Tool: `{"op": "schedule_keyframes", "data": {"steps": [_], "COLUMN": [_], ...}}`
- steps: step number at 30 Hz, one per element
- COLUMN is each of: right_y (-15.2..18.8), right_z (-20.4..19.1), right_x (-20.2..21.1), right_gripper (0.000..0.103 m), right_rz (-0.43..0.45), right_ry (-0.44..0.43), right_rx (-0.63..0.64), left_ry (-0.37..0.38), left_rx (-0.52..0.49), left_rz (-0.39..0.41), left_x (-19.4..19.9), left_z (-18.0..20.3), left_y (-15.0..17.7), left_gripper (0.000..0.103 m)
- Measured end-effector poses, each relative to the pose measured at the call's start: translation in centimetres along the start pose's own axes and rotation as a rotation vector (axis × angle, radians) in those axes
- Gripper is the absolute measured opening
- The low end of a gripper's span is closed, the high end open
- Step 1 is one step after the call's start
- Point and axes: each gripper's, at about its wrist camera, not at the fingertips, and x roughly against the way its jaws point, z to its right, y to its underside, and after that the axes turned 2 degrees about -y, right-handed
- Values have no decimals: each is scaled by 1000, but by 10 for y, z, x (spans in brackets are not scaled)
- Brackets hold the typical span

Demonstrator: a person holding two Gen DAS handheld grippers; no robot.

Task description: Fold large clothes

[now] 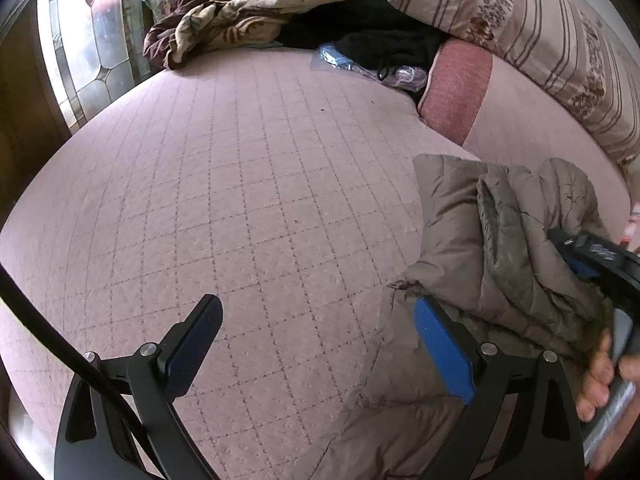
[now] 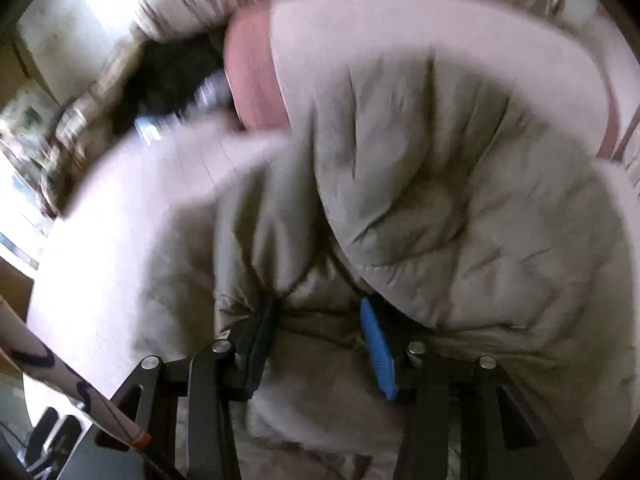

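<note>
My left gripper (image 1: 316,344) hangs with its fingers spread wide and nothing between them, over the pink quilted bed (image 1: 240,184), its right pad just at the edge of the jacket (image 1: 480,240). My right gripper (image 2: 320,344) has its fingers (image 2: 378,352) partly closed with a fold of the jacket (image 2: 440,184) bunched between them; I judge it is pinching the fabric, though the view is blurred and I cannot see how firm the hold is.

The risk I see is that puffy, slippery fabric sliding out of a shallow pinch, so the fold collapses. A second risk is that the free left gripper catches only the top layer and drags the heap sideways toward the pillow (image 1: 456,88).

The jacket is a grey-brown padded coat, quilted and thick, lying crumpled on the bed's near right part, partly doubled over itself with a rolled section on top. It looks bulky and springy, likely to puff open again unless pressed flat.
</note>
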Motion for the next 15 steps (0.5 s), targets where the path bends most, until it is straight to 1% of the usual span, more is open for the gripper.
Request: {"op": "schedule_keyframes", "data": {"steps": [2,3,5,7,8,9,10,11,12,14,15], "right_y": [5,8,18,29,33,36,35,36,36,38,38], "right_z": [-11,-17,-34,-53,-57,-62,-67,-70,-70,-61,-52], "right_x": [19,24,12,-16,-25,-30,-27,-18,-6,23,38], "right_gripper": [49,49,49,55,60,61,61,61,61,61,61], "right_rz": [58,67,22,-39,-53,-45,-34,-24,-10,22,49], "right_ry": [-20,-35,-64,-9,19,59,79,76,52,15,22], "right_rx": [23,25,52,125,154,187,209,227,241,251,236], "left_ry": [-2,-4,-7,-10,-13,-15,-19,-22,-20,-10,-7], "left_rx": [6,7,5,2,-4,-10,-17,-24,-31,-35,-33], "left_rz": [7,9,9,11,13,16,18,19,16,13,14], "left_x": [1,2,2,2,2,2,1,1,1,1,2], "left_z": [-1,-1,-1,0,1,2,3,4,6,7,6], "left_y": [-1,-1,0,2,2,2,2,2,3,4,4], "left_gripper": [96,96,96,96,96,96,96,96,96,96,96]}}
